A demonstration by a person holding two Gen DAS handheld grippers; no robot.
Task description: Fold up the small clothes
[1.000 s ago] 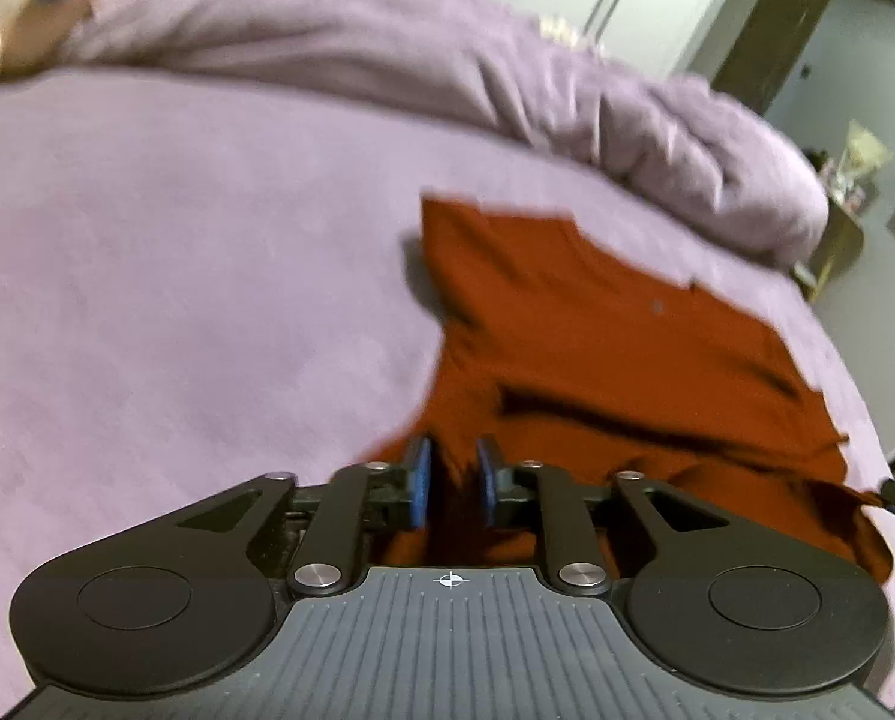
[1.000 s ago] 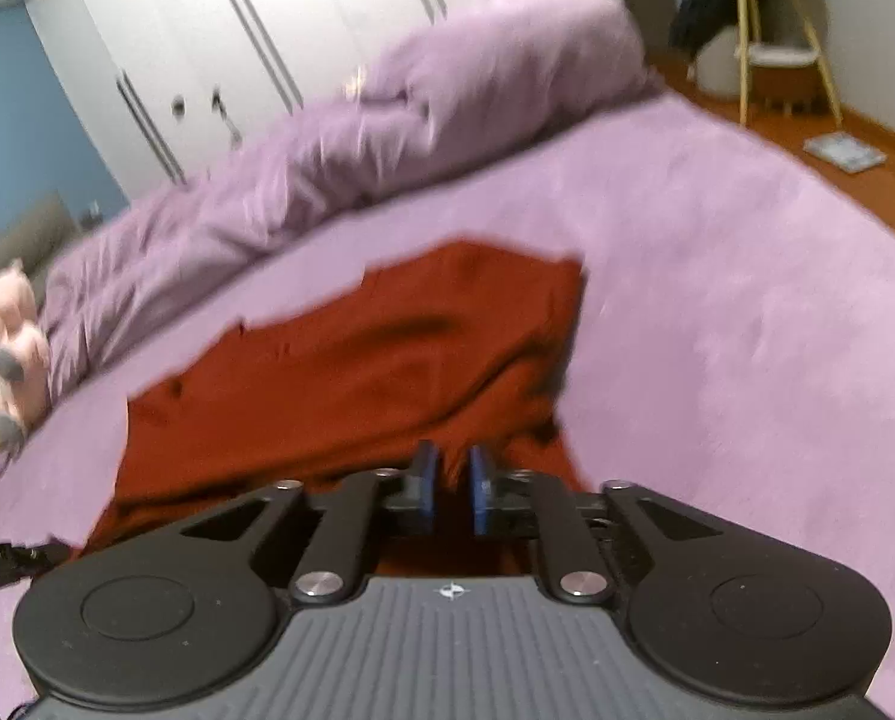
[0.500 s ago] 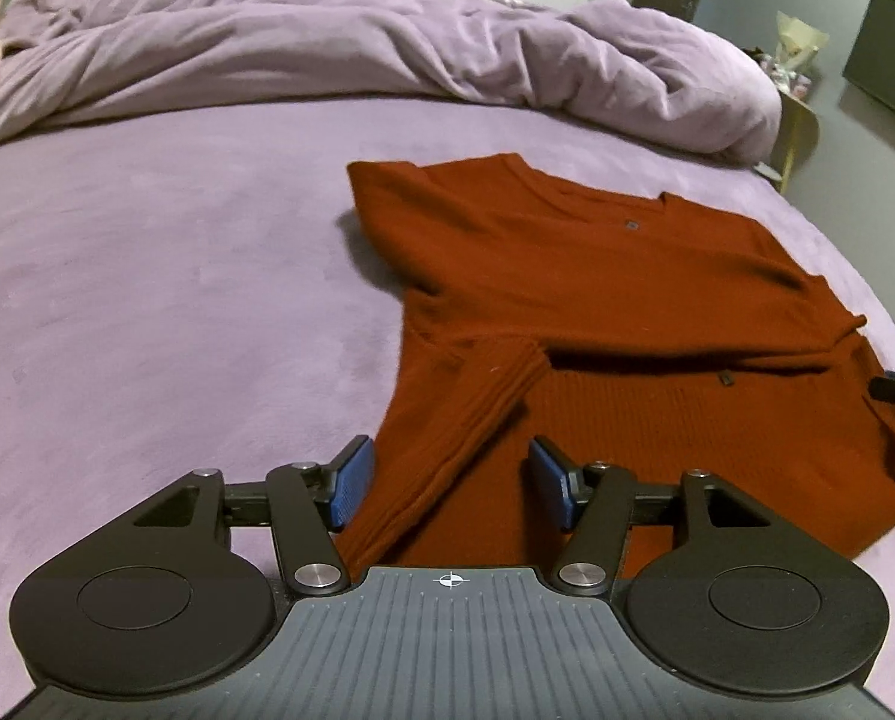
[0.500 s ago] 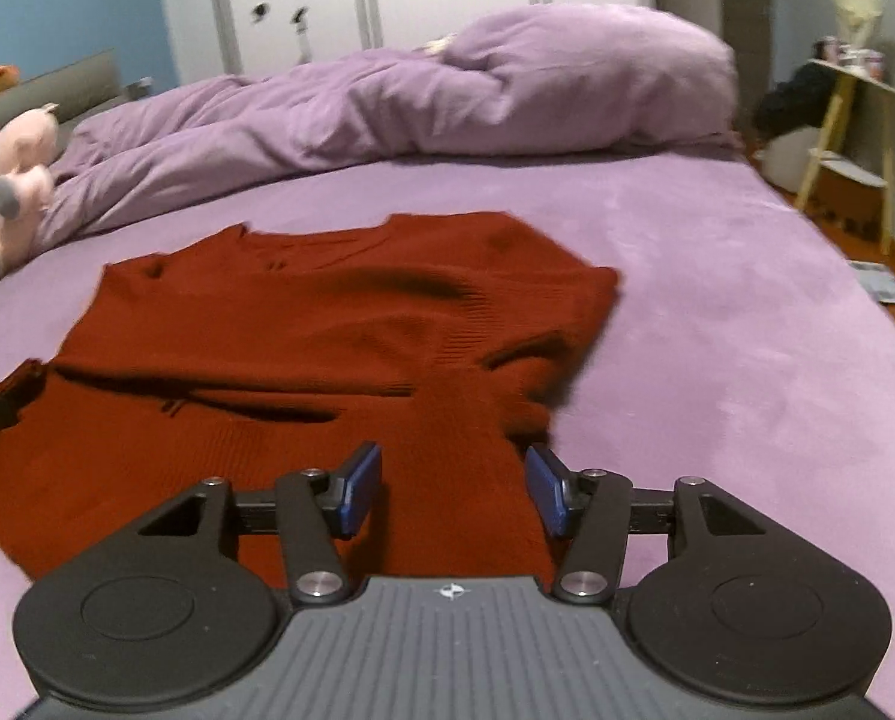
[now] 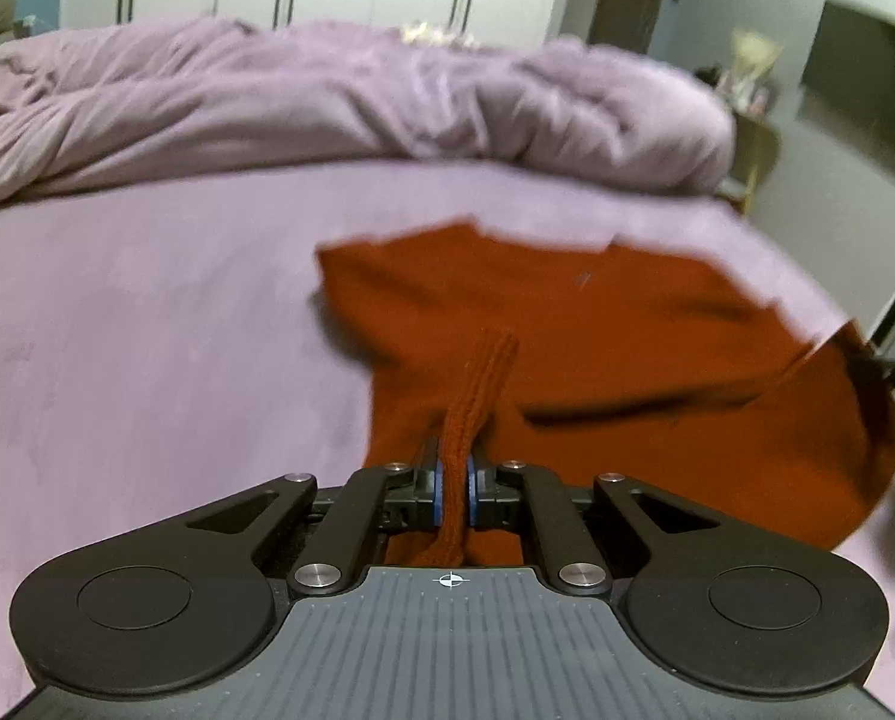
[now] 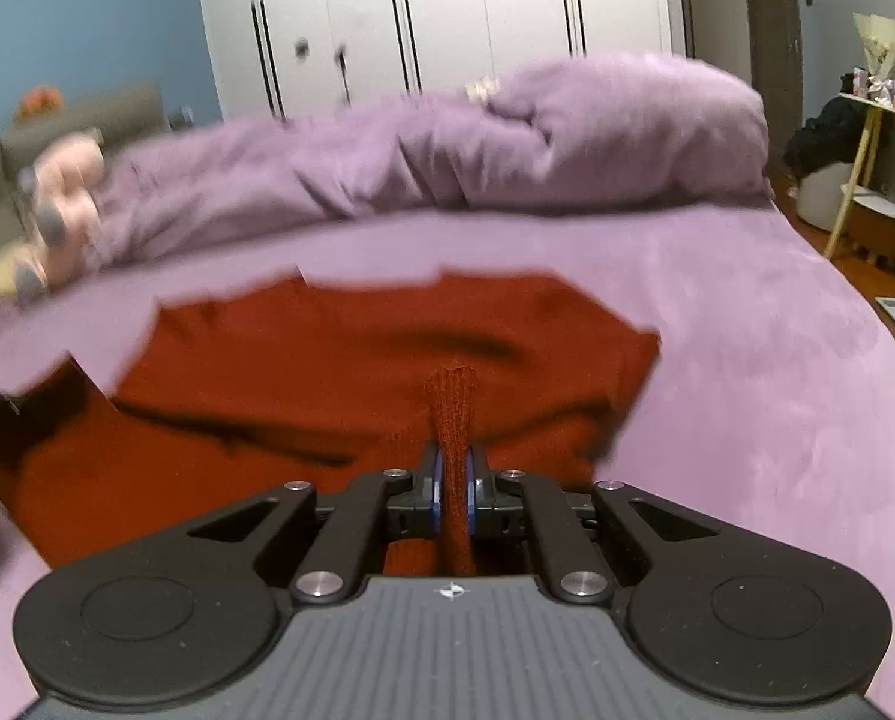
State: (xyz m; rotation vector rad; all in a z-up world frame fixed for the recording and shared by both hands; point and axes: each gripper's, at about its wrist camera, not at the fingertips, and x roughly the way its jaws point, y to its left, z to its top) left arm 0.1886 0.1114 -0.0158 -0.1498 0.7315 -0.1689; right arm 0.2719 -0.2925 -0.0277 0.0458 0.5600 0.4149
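A rust-red knitted sweater [image 5: 597, 324] lies on the purple bed, its lower part folded up over the chest; it also shows in the right wrist view [image 6: 357, 354]. My left gripper [image 5: 453, 489] is shut on the ribbed left sleeve [image 5: 477, 390], which runs forward from the jaws over the sweater. My right gripper [image 6: 453, 492] is shut on the ribbed right sleeve [image 6: 452, 402], likewise lifted over the sweater's body. Each gripper's tip shows at the edge of the other's view.
A crumpled purple duvet [image 5: 357, 102] lies across the back of the bed [image 5: 117, 330]. A pink plush toy [image 6: 57, 204] sits at the far left. White wardrobes [image 6: 447, 18] stand behind, and a small side table [image 6: 879, 168] on the right.
Both grippers were open over the sleeves half a second ago; now both have shut on the sleeves and lifted them. Both views are blurred with motion.
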